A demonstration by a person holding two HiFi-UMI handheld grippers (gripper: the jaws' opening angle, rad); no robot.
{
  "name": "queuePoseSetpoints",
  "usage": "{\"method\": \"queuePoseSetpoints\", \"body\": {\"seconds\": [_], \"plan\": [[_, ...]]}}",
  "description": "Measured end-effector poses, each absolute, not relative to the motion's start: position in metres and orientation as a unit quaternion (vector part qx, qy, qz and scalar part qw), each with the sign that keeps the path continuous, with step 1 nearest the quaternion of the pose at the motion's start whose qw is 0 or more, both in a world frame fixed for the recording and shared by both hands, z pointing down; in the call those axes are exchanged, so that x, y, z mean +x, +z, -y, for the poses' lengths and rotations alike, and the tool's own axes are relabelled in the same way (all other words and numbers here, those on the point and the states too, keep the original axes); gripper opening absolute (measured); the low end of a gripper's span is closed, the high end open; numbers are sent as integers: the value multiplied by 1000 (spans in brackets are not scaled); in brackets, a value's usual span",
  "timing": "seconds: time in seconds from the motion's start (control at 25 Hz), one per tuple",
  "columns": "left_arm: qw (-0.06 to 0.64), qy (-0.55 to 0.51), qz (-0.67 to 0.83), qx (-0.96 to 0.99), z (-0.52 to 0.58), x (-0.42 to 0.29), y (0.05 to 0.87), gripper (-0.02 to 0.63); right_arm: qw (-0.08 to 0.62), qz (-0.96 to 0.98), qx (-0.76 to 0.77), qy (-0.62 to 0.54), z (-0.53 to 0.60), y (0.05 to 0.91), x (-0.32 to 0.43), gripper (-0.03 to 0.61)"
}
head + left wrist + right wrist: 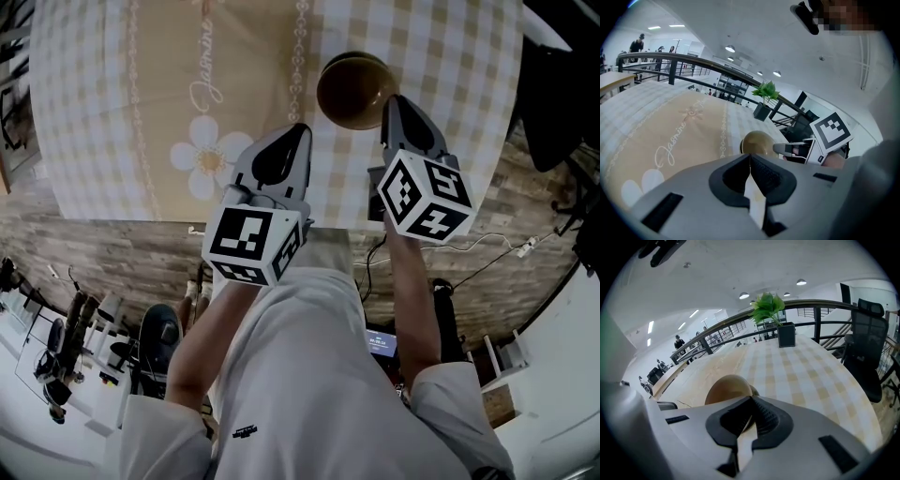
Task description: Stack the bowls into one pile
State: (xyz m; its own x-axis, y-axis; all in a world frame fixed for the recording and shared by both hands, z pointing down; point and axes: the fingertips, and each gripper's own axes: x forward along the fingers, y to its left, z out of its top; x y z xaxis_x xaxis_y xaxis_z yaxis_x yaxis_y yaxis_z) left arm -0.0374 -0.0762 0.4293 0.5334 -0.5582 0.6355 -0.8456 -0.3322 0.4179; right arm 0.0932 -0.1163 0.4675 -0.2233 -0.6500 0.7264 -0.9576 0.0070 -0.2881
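A brown bowl pile [354, 89] stands on the checked tablecloth [450, 84] near the table's front edge; how many bowls it holds I cannot tell. My right gripper [392, 101] is shut, and its tip sits right at the pile's right rim; whether it touches is unclear. In the right gripper view the pile [727, 387] fills the space just beyond the closed jaws [751, 400]. My left gripper [298, 129] is shut and holds nothing, a short way left of the pile. From the left gripper view the pile [758, 142] lies ahead of the closed jaws [750, 157], with the right gripper [806, 150] beside it.
The cloth has a beige band [225, 84] with a flower print on its left half. A potted plant [768, 310] stands at the table's far end. An office chair [865, 350] is off the right side. The table's front edge [122, 217] runs under both grippers.
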Motion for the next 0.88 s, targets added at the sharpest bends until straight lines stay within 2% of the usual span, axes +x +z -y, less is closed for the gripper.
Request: {"method": "queuePoseSetpoints", "body": {"seconds": [0.48, 0.88], "plan": [[385, 198, 435, 789, 74, -26, 443, 25, 261, 672, 602, 343, 119, 487, 97, 40], [380, 201, 425, 797, 69, -20, 438, 25, 218, 665, 627, 341, 114, 474, 110, 40]]}}
